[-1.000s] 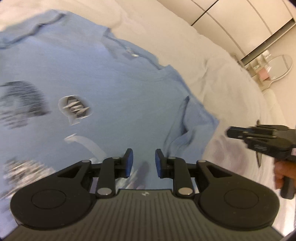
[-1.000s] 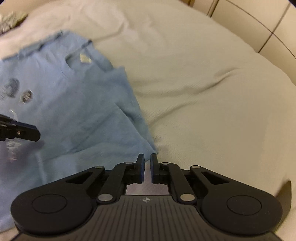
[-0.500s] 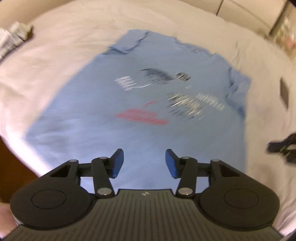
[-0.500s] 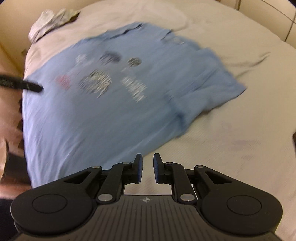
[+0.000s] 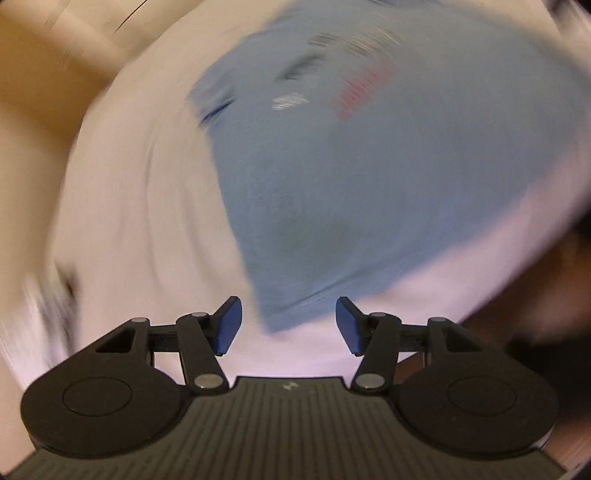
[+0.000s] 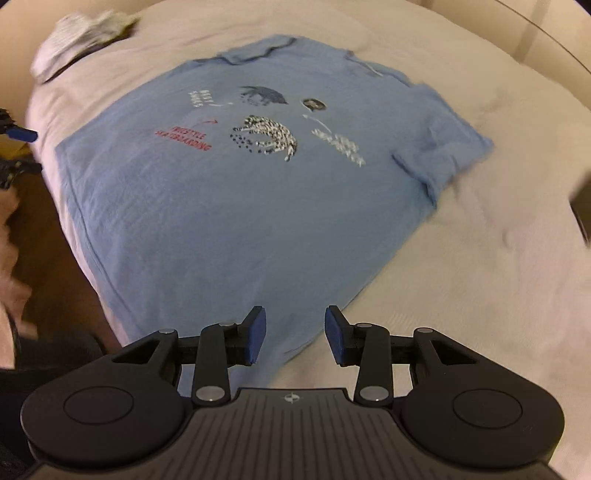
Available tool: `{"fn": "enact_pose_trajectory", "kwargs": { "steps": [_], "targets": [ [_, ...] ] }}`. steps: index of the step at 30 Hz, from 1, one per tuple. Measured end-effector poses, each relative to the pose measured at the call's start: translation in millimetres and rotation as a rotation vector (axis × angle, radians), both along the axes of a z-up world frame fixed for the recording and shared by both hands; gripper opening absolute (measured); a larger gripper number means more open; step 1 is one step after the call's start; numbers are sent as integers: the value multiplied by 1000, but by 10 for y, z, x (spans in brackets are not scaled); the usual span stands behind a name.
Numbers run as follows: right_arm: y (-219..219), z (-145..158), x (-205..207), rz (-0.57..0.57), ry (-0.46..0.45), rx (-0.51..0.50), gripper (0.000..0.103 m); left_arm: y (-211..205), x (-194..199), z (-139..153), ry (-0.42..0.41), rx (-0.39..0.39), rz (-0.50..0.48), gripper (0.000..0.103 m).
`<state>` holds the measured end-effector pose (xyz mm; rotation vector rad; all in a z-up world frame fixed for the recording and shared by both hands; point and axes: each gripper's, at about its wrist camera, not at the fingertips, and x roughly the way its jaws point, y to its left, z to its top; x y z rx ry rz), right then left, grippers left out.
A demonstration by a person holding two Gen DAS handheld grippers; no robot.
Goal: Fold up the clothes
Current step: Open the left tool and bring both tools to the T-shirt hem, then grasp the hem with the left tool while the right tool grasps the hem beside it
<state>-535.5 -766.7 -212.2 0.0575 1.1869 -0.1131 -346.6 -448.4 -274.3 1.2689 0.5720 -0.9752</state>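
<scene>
A light blue printed T-shirt (image 6: pixel 236 192) lies spread flat, print up, on the white bed (image 6: pixel 480 258). My right gripper (image 6: pixel 294 334) is open and empty, hovering over the shirt's near hem corner. In the blurred left wrist view the same shirt (image 5: pixel 369 177) lies ahead. My left gripper (image 5: pixel 288 325) is open and empty, just above another hem corner at the bed's edge. The left gripper's blue fingertips (image 6: pixel 18 133) show at the far left of the right wrist view.
A crumpled grey-white garment (image 6: pixel 77 33) lies at the far corner of the bed. The bed's edge (image 6: pixel 48 177) drops to a brown floor on the left. A dark object (image 6: pixel 581 210) sits at the right edge of the bed.
Both grippers have pulled back from the collar and sleeve end to the hem end of the shirt. Both jaws have opened wider; the left view is swinging fast.
</scene>
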Motion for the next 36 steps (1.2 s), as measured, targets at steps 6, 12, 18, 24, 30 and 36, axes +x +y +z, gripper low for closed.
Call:
{"fn": "enact_pose_trajectory", "kwargs": {
  "steps": [6,12,18,24,30,36],
  "targets": [
    [633,-107,-103,-92,79,-24,38,248,76,-442,-88,119,-438,51],
    [962,-167,-35,-42,98,-55,43,216,97,-793,-131,177,-570,55],
    [1080,-289,-35,-3,93,-143,49,121,205,-700,-29,151,-496,28],
    [1385,-633,-181,244,105,-330,60,79,401,-412,103,41,-349,6],
    [1464,-1015,-422,423,118,-469,61,-17,535,-329,203,-17,-248,3],
    [1446,-1162,-571,589,61,-622,60,-113,467,-393,132,22,-311,4]
  ]
}}
